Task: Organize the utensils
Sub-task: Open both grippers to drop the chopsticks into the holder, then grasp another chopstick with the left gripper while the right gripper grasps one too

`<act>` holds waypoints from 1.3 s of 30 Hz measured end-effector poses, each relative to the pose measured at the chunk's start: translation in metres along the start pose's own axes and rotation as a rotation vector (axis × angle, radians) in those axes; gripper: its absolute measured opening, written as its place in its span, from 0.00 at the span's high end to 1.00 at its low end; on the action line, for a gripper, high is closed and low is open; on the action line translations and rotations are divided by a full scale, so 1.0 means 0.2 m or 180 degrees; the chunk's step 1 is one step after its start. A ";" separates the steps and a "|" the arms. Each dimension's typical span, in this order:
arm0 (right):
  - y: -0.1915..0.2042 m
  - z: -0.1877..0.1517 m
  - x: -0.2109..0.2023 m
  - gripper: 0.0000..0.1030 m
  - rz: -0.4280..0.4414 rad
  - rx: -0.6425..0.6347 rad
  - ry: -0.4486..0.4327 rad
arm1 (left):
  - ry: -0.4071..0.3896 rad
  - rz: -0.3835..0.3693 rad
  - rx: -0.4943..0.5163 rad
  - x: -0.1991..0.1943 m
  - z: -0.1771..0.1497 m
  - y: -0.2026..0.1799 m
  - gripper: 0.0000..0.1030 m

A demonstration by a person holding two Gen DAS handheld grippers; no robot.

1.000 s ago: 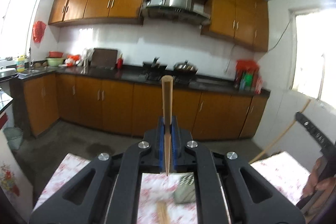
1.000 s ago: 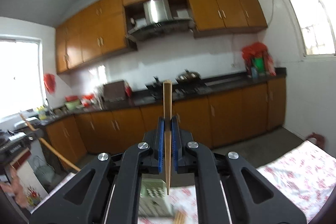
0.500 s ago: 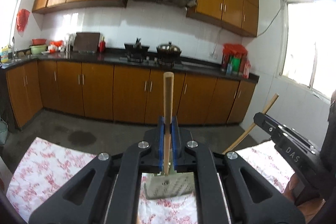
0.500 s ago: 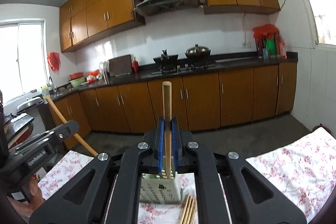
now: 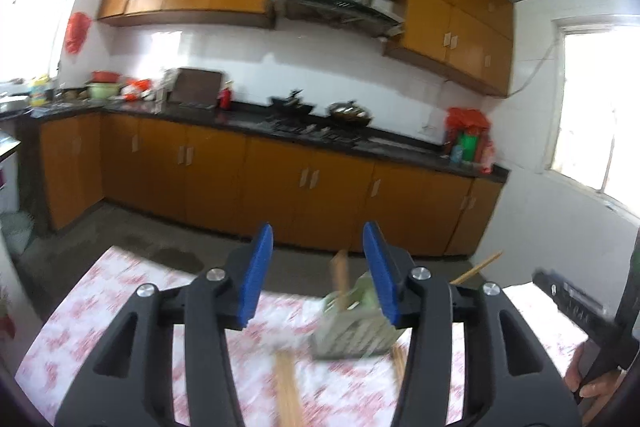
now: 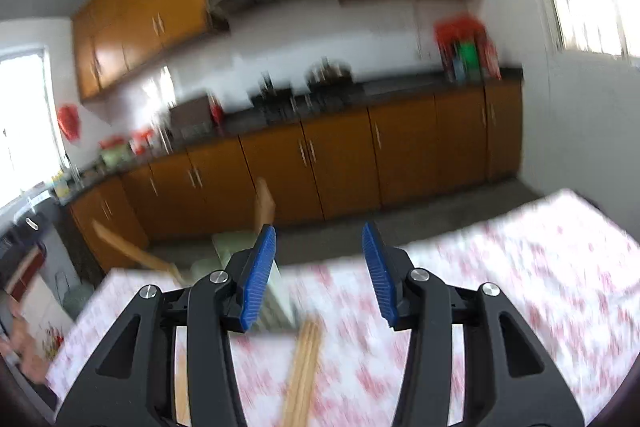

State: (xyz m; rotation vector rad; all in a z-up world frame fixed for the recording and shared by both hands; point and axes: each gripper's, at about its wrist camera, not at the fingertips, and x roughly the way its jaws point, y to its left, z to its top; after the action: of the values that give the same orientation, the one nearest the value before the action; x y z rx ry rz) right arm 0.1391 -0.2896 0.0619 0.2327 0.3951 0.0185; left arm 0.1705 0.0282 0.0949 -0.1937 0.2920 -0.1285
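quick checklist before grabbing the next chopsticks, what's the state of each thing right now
1. Left gripper open and holding nothing: ok.
2. Right gripper open and holding nothing: ok.
3. Chopstick standing in the green holder: ok.
4. Holder upright on the floral tablecloth: cannot tell, blurred and looks tilted.
5. Loose chopsticks on the cloth within view: ok.
6. Views sharp enough to aim: not ok, motion blur.

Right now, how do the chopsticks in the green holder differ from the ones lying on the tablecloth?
The chopsticks in the holder stand on end, tilted, inside the green holder; the loose chopsticks lie flat on the floral tablecloth. The standing ones lean apart from each other; the loose ones lie side by side in a bundle. Both sets are thin sticks of pale wood.
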 end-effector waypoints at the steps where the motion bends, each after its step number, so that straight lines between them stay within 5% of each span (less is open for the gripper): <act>1: -0.02 -0.11 0.06 0.59 0.0004 -0.0029 0.0314 | 0.0080 0.0082 -0.0011 -0.01 -0.05 0.04 0.53; 4: -0.05 -0.39 0.21 0.78 0.0059 -0.0088 0.1009 | 0.0472 0.0305 0.0004 0.02 -0.25 0.14 0.53; 6: -0.04 -0.55 0.27 0.81 0.0146 -0.0050 0.1349 | 0.0777 0.0383 -0.0008 0.06 -0.39 0.19 0.54; 11: 0.05 -0.74 0.33 0.81 0.0230 -0.0160 0.1638 | 0.1369 0.0400 -0.0096 0.12 -0.70 0.27 0.58; 24: 0.02 -0.77 0.34 0.92 -0.0159 -0.0374 0.1596 | 0.1796 0.0155 0.0157 0.18 -0.94 0.14 0.73; 39: 0.00 -0.81 0.30 0.92 -0.0141 -0.0426 0.1573 | 0.1946 0.0175 0.0444 0.23 -1.02 0.07 0.79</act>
State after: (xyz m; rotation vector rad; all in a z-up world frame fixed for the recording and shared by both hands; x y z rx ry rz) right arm 0.1331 -0.2493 -0.1067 0.0839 0.8877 0.0592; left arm 0.1556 0.0001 -0.1123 -0.0023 0.8935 -0.1512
